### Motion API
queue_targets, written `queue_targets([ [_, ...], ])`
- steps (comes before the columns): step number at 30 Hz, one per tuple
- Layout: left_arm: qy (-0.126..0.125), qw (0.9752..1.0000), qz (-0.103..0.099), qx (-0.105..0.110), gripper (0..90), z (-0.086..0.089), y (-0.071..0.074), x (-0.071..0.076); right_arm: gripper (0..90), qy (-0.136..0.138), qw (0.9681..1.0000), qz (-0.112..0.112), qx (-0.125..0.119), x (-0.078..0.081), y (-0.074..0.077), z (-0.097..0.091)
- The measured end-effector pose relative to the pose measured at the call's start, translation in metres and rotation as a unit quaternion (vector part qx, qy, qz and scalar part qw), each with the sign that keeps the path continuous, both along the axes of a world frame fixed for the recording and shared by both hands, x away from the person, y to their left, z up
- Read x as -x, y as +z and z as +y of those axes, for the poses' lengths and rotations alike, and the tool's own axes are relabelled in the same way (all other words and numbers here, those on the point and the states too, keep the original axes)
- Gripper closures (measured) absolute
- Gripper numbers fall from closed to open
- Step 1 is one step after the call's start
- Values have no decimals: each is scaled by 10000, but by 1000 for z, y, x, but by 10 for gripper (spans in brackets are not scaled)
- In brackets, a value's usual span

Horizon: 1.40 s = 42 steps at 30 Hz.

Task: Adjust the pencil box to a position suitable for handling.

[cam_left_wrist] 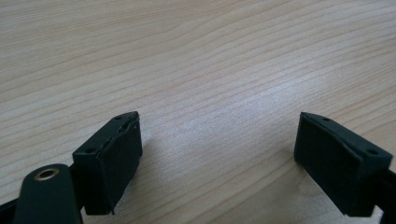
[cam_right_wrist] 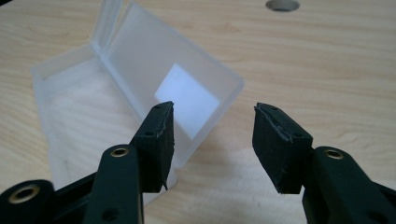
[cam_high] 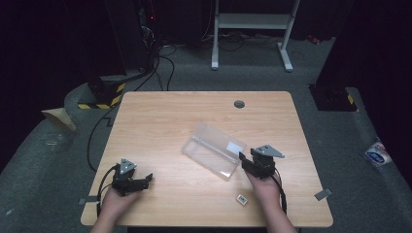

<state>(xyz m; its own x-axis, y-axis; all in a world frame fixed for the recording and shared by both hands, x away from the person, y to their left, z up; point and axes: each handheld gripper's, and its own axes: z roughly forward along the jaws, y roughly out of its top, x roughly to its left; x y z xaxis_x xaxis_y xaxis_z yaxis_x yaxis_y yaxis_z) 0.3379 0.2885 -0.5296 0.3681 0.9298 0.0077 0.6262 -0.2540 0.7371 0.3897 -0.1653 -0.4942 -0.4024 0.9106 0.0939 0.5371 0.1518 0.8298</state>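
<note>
High view showed a clear plastic case (cam_high: 214,149) lying open near the middle of the table (cam_high: 160,116), its lid folded back toward the far left and a pale label on the right end. The right hand-held gripper (cam_high: 246,161) sat just beside the case's near right corner. In the right gripper view its jaws stood apart with nothing pinched between them; the case wall (cam_right_wrist: 205,100) stood just ahead of the left pad. The left hand-held gripper (cam_high: 145,179) rested near the table's near left corner, well apart from the case, jaws spread wide over bare wood (cam_left_wrist: 196,70).

To handle the case well, the right pads would probably need to straddle 1 thin wall squarely, since smooth plastic could slip or skate away under a glancing push. The left one could steady the far side.

A small white tag-like piece (cam_high: 241,198) lay near the right wrist, close to the near edge, and could be swept off. Open room lay left of and beyond the case.
</note>
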Motion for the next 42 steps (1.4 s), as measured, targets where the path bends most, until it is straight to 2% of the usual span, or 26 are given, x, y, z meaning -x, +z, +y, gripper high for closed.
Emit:
queue_targets([
  [2, -21, 10000, 15, -3, 153, 0, 0, 0, 466, 67, 9998, 179, 43, 4, -7, 4],
  [5, -37, 10000, -1, -5, 153, 0, 0, -1, 460, 165, 9991, 330, 201, 5, -16, 13],
  [9, -47, 10000, 5, 6, 153, 0, 0, -1, 464, 245, 9982, 383, 395, 3, -21, 21],
  [14, -64, 10000, 6, 5, 153, 0, 0, -1, 482, 223, 9978, 360, 507, 1, -22, 18],
  [24, -63, 10000, 4, 5, 153, 0, 0, -1, 498, -52, 9989, 279, 363, -10, -21, -1],
  [28, -69, 10000, 9, 10, 153, 0, 0, -1, 512, -4, 9994, 216, 253, -2, -12, -7],
  [31, -68, 10000, 7, 7, 153, 0, 0, -1, 544, 155, 9994, 293, 32, 9, -8, -11],
  [35, -60, 10000, 6, 20, 154, 0, 0, 0, 554, 459, 9981, 418, -4, 25, -10, -13],
  [38, -90, 10000, 12, 10, 154, 0, 0, -1, 534, 571, 9972, 469, 120, 30, -12, -8],
  [42, -83, 10000, 13, 20, 154, 0, 0, -1, 504, 670, 9955, 561, 360, 27, -20, 2],
])
